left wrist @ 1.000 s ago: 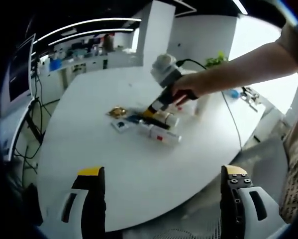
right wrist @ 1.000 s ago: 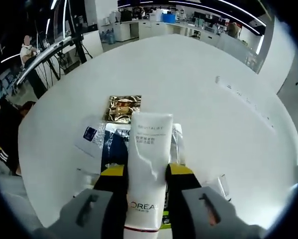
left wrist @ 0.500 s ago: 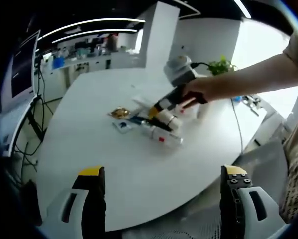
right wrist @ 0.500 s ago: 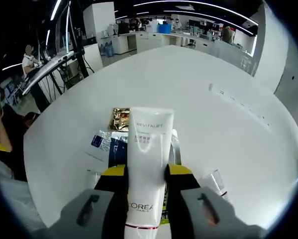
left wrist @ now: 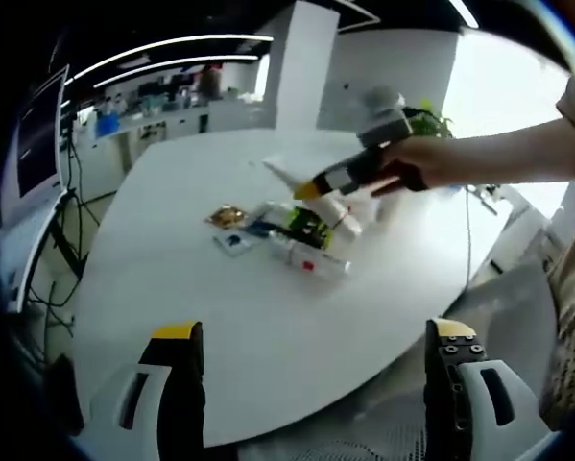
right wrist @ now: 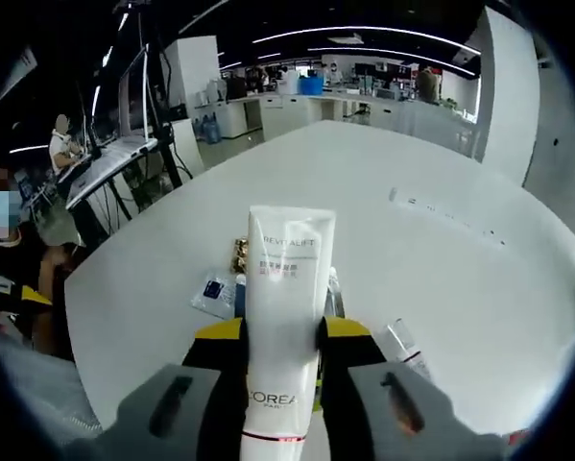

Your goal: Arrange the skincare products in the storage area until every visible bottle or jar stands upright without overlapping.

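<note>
- Right gripper (right wrist: 279, 336) fingers clamp the white L'Oreal tube (right wrist: 285, 317), lifted above the counter (right wrist: 441, 259)
- Left gripper (left wrist: 311, 384) fingers wide, empty
- Little done: the other products (left wrist: 301, 245) lie flat, clustered on the counter

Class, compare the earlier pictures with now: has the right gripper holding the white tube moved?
Yes. In the left gripper view the right gripper, shut on the white tube, has risen up off the pile of products on the white table.

White tube (right wrist: 285, 327) printed "REVITALIFT" near its top, "L'OREAL PARIS" lower down
</note>
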The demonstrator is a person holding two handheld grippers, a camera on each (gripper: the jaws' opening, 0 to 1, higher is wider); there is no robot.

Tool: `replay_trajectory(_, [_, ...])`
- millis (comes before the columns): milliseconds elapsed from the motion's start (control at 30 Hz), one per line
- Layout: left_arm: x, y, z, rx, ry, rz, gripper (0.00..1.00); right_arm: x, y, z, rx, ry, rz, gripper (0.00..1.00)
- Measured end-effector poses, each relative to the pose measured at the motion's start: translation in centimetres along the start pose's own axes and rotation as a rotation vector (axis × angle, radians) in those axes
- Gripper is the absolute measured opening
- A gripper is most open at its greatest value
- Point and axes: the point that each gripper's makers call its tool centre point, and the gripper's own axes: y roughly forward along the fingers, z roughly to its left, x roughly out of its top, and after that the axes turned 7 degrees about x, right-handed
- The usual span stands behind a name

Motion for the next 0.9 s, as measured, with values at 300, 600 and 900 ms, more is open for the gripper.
replay_trajectory(300, [-0.2, 0.1, -0.6, -0.014, 0.045, 0.022, 0.94, 0.9, -4.3, 1.0, 0.006, 0.030, -0.108, 0.26])
replay_trajectory(600, [0.1, -0.5, -1.0, -0.021, 0.055, 0.027, 0.94, 1.7, -8.3, 3.7, 0.033, 0.044, -0.201, 0.26])
replay_trajectory(900, [2.4, -0.8, -3.3, -0.062, 0.104, -0.014, 0.94, 2.8, -11.7, 7.1, 0.058, 0.021, -0.288, 0.26])
